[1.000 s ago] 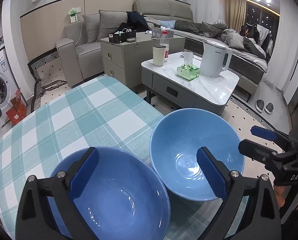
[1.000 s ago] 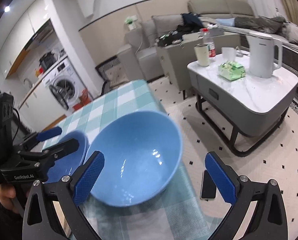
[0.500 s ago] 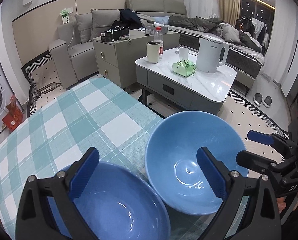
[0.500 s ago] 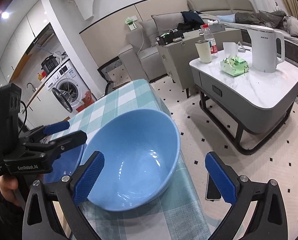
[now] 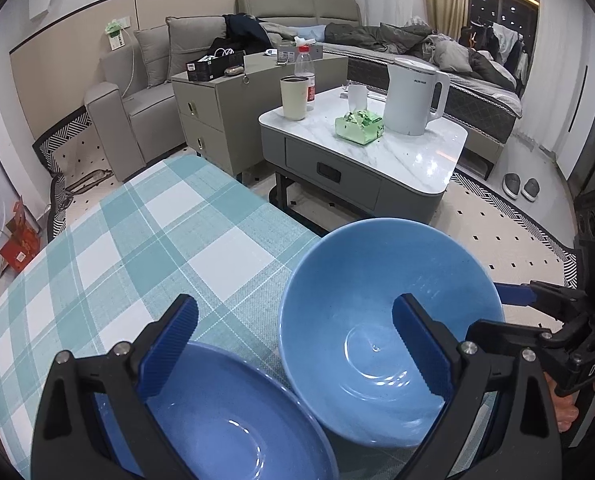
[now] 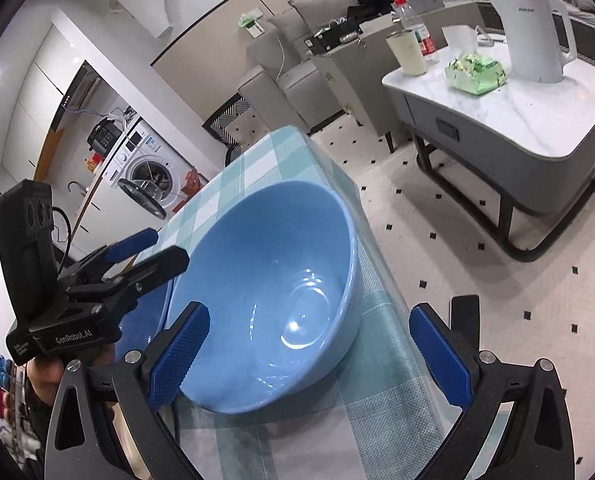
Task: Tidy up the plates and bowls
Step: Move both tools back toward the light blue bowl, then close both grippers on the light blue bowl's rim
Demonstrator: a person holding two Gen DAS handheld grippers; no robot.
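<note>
A light blue bowl (image 5: 381,320) sits tilted at the right edge of the checked table (image 5: 145,240), its left rim resting on a darker blue bowl (image 5: 225,420) beside it. My left gripper (image 5: 293,348) is open above both bowls, one finger over each. In the right wrist view the light blue bowl (image 6: 273,292) lies between the fingers of my open right gripper (image 6: 309,348), with the left gripper (image 6: 137,252) to its left. The darker bowl (image 6: 145,316) is mostly hidden there.
A grey marble-top coffee table (image 5: 377,152) with a white kettle (image 5: 411,96), green tissue pack (image 5: 359,126) and cup (image 5: 293,98) stands beyond the table edge. A sofa (image 5: 145,80), cabinet (image 5: 225,108) and washing machine (image 6: 145,180) are further off.
The light blue bowl has tipped up onto the darker bowl's rim. Both grippers have moved in a little closer and stayed open.
</note>
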